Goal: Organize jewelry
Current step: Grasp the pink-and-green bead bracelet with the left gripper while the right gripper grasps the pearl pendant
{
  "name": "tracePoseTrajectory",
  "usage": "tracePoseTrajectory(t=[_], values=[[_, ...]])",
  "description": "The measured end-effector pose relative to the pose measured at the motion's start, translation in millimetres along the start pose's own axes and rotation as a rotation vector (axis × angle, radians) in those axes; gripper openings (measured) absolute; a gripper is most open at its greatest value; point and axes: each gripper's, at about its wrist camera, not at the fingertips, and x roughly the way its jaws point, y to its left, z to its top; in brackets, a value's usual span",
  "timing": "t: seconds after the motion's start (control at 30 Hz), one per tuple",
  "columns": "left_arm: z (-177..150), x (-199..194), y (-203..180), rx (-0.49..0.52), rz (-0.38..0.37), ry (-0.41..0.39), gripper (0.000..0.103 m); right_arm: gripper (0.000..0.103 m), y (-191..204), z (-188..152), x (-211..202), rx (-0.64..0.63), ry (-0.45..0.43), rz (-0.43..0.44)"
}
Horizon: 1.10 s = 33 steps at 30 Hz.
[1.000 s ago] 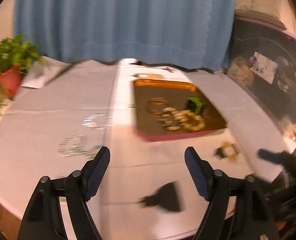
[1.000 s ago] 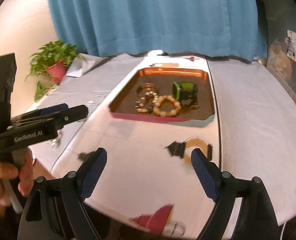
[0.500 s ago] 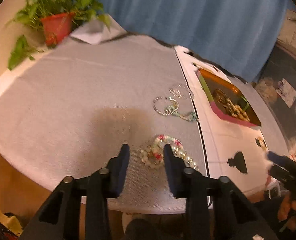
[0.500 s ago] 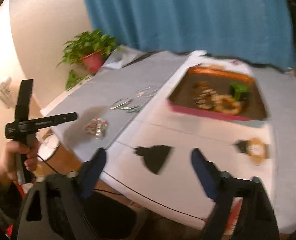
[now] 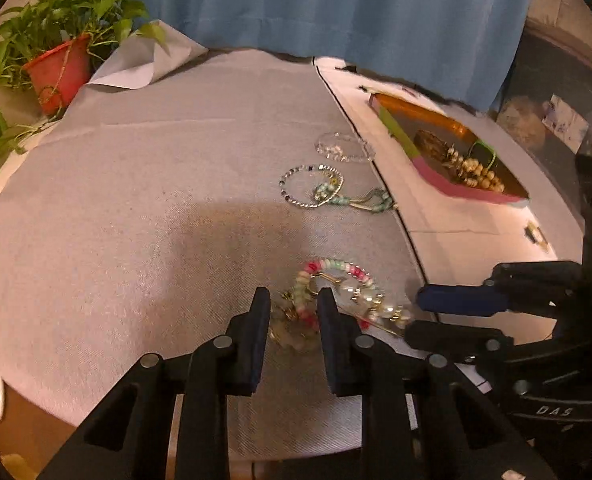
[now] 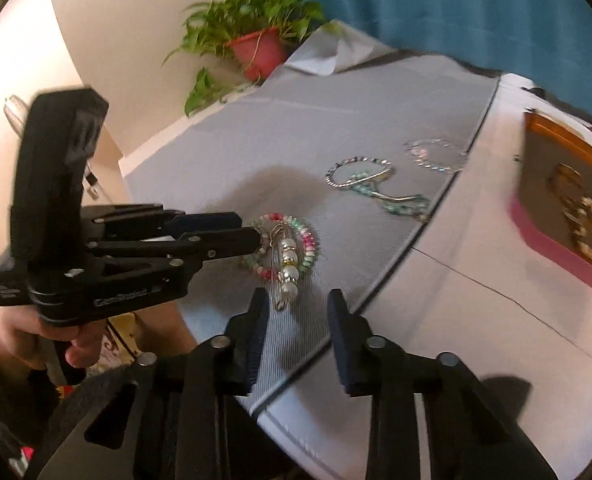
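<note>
A pink-and-green beaded bracelet [image 5: 337,270] lies on the grey cloth, tangled with a pearl pin [image 5: 375,306]; both show in the right wrist view, bracelet [image 6: 307,240] and pin [image 6: 289,268]. My left gripper [image 5: 292,312] is narrowly open, its fingertips astride the bracelet's near edge; it also shows in the right wrist view [image 6: 242,230]. My right gripper [image 6: 296,310] is open and empty just before the pin; it also shows in the left wrist view [image 5: 419,314]. An orange-rimmed tray [image 5: 475,194] holds several bracelets.
A silver bead bracelet [image 5: 309,184], a teal bead strand [image 5: 359,200] and a clear crystal bracelet [image 5: 343,148] lie farther on the cloth. A potted plant [image 5: 56,68] stands at the far left corner. The cloth's near edge hangs over the table.
Both grippers swung left from the tray to the beaded bracelet. My left gripper narrowed and came down around the bracelet's edge. My right gripper narrowed and closed in on the pearl pin.
</note>
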Motion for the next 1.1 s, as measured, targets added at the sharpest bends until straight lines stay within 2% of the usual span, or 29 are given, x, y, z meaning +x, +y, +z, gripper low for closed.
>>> tracePoseTrajectory(t=[0.03, 0.1, 0.13, 0.17, 0.23, 0.37, 0.53, 0.67, 0.7, 0.8, 0.9, 1.03, 1.1], values=[[1.0, 2.3, 0.6, 0.011, -0.005, 0.003, 0.022, 0.027, 1.0, 1.1, 5.9, -0.006, 0.011, 0.001], [4.3, 4.9, 0.5, 0.02, -0.021, 0.003, 0.013, 0.024, 2.3, 3.4, 8.3, -0.015, 0.001, -0.007], [6.4, 6.6, -0.8, 0.026, -0.024, 0.007, 0.012, 0.015, 3.5, 4.8, 9.4, -0.024, 0.004, -0.021], [8.5, 7.5, -3.2, 0.033, -0.018, 0.008, 0.011, 0.012, 4.6, 5.1, 9.7, -0.035, 0.005, -0.04], [15.0, 7.9, -6.0, 0.025, 0.001, 0.0, 0.01, 0.012, 4.0, 4.3, 4.9, -0.047, 0.0, -0.055], [30.4, -0.8, -11.1, -0.032, -0.074, -0.043, 0.01, 0.012, -18.8, -1.6, -20.2, 0.026, -0.036, -0.109], [42.8, -12.4, -43.7, -0.005, -0.15, -0.092, 0.01, 0.012, -61.6, -25.8, -68.5, 0.117, -0.076, -0.21], [39.0, 0.1, -74.6, 0.024, -0.197, -0.06, 0.01, 0.012, -90.7, -47.6, -87.0, 0.171, -0.051, -0.274], [35.5, 10.0, -84.4, 0.032, -0.21, -0.027, 0.01, 0.012, -95.0, -51.3, -89.6, 0.181, -0.048, -0.281], [31.1, 24.9, -104.9, 0.095, -0.169, 0.03, 0.011, 0.012, -100.3, -58.8, -96.0, 0.184, -0.046, -0.277], [35.6, 27.1, -107.9, 0.099, -0.151, 0.023, 0.011, 0.012, -98.2, -57.4, -95.6, 0.159, -0.05, -0.282], [35.6, 40.7, -109.7, 0.128, -0.125, 0.078, 0.013, 0.013, -98.9, -49.0, -89.4, 0.124, -0.05, -0.287], [34.0, 48.4, -109.4, 0.131, -0.103, 0.107, 0.021, 0.013, -101.1, -45.8, -87.2, 0.128, -0.05, -0.275]])
